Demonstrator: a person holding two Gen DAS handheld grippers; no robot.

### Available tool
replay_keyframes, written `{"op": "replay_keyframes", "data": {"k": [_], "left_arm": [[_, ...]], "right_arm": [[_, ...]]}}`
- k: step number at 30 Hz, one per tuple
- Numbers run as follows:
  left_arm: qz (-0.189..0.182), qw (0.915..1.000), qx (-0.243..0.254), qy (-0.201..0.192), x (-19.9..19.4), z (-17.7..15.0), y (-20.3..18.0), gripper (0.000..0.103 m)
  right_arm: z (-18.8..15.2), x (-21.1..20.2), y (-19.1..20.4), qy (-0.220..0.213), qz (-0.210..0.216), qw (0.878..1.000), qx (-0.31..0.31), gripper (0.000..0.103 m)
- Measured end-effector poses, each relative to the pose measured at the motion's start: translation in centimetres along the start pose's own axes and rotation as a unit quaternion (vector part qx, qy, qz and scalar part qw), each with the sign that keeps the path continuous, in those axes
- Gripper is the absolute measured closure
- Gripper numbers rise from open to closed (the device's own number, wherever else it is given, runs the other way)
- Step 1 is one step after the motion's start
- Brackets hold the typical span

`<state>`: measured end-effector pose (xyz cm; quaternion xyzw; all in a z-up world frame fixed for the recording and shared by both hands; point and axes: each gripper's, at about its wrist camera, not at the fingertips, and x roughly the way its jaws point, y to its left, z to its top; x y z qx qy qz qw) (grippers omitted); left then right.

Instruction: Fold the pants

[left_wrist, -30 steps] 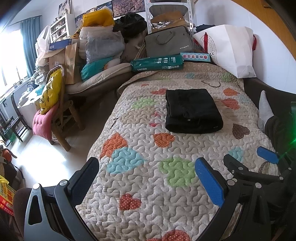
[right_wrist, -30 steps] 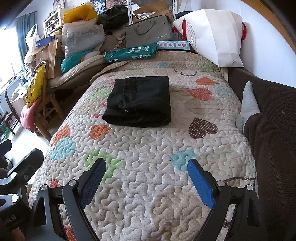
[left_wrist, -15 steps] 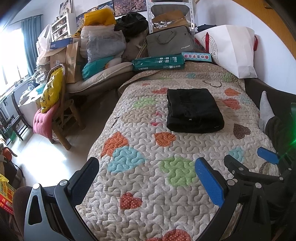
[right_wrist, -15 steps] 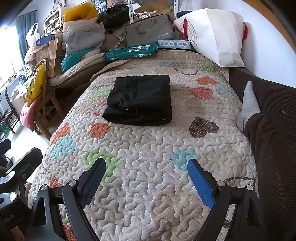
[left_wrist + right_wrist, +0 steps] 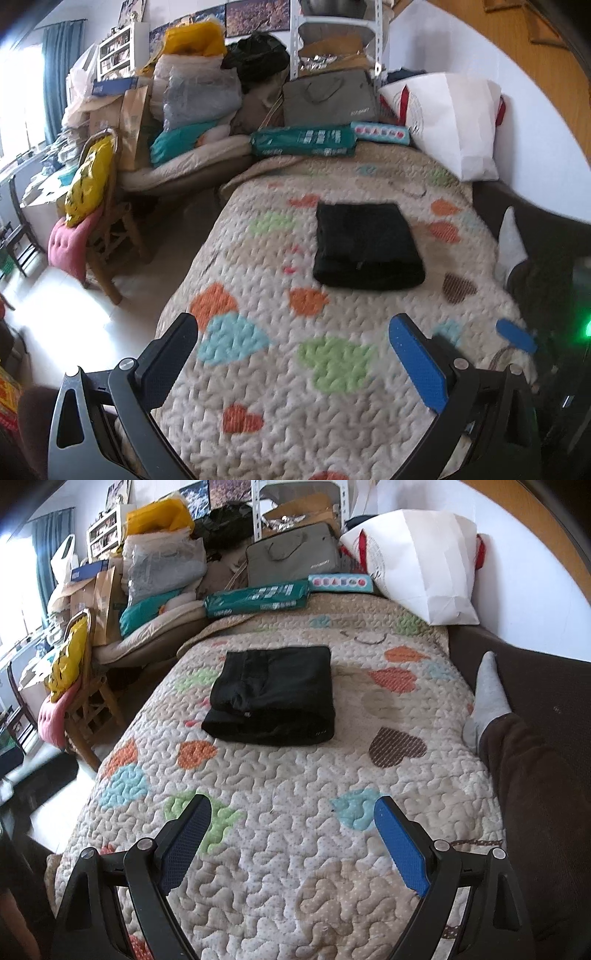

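the black pants (image 5: 271,698) lie folded into a compact rectangle on the heart-patterned quilt (image 5: 295,775) in the middle of the bed. the left gripper (image 5: 295,369) and right gripper (image 5: 291,845) hover above the quilt's near end, well apart from the pants, fingers spread and grasping nothing.

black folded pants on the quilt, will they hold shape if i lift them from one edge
Probably not: the black folded pants look like soft stacked layers, so they would likely droop and unfold. Pushed, they may drag and bunch on the textured quilt rather than slide.

Matt black cloth pants (image 5: 273,698) lie on a stitched, bumpy quilt (image 5: 295,794) (soft cotton-like fabric).
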<state>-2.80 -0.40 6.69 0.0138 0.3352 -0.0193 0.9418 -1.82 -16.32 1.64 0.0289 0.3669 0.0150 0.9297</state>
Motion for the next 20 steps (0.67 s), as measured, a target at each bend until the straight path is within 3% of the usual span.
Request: {"op": "replay_keyframes", "data": {"k": [5,10,15,20], "left_arm": [[0.009,0.9988,0.037,-0.031,-0.1,1.5,-0.9,0.0],[-0.011,0.9995,0.03,-0.003,1.3,-0.1,-0.5,0.0],[-0.012,0.9988,0.047,0.005,2.5,-0.5,-1.5,0.0],[-0.006,0.9983,0.058,0.003,3.4,-0.3,-2.2,0.0]], "right_arm": [[0.6,-1.2,-0.5,-0.03,-0.016,0.999,0.002,0.009],[1.8,-0.1,-1.3,-0.013,-0.048,0.999,0.009,0.009],[2.6,1.7,-0.8,0.011,-0.048,0.999,-0.017,0.009],[1.9,2.8,-1.5,0.03,-0.035,0.999,0.004,0.009]]}}
